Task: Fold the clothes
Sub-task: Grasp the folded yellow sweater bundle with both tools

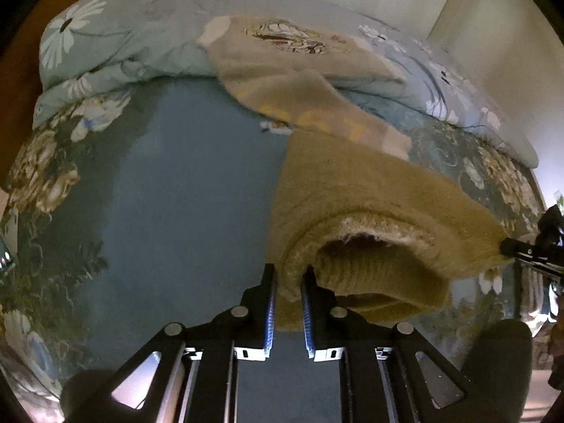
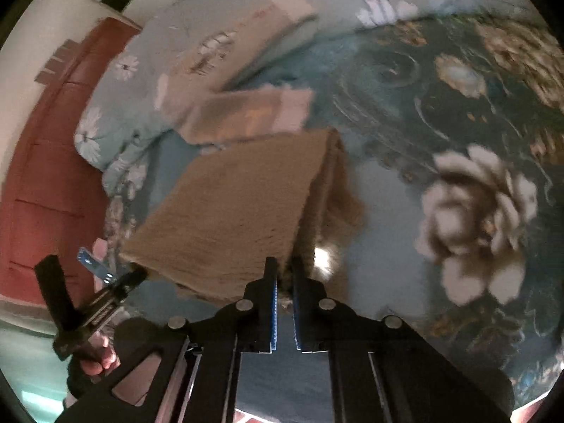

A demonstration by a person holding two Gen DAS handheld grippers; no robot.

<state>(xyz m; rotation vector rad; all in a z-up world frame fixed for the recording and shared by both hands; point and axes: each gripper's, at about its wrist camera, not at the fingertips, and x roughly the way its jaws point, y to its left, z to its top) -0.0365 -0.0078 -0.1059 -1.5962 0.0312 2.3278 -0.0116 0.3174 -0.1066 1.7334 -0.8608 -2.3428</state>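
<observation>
A tan knitted sweater [image 1: 370, 197] lies on the bed, its ribbed hem lifted off the sheet. My left gripper [image 1: 289, 272] is shut on the hem's left corner. In the right wrist view the same sweater [image 2: 232, 211] hangs taut between both grippers, and my right gripper [image 2: 285, 264] is shut on its right corner. The left gripper [image 2: 135, 276] shows at that view's lower left, pinching the other corner, with a hand [image 2: 102, 359] on its handle. The right gripper [image 1: 507, 246] enters the left wrist view at the far right, on the sweater's edge. A sleeve with a pale cuff [image 1: 356, 130] stretches behind the sweater.
The bed carries a blue sheet [image 1: 183, 190] with a dark floral border [image 2: 472, 222]. A pale floral duvet [image 1: 116, 46] is bunched at the far side, with a beige printed garment [image 1: 289, 46] lying on it. A red-brown wooden panel [image 2: 46, 183] stands beyond the bed.
</observation>
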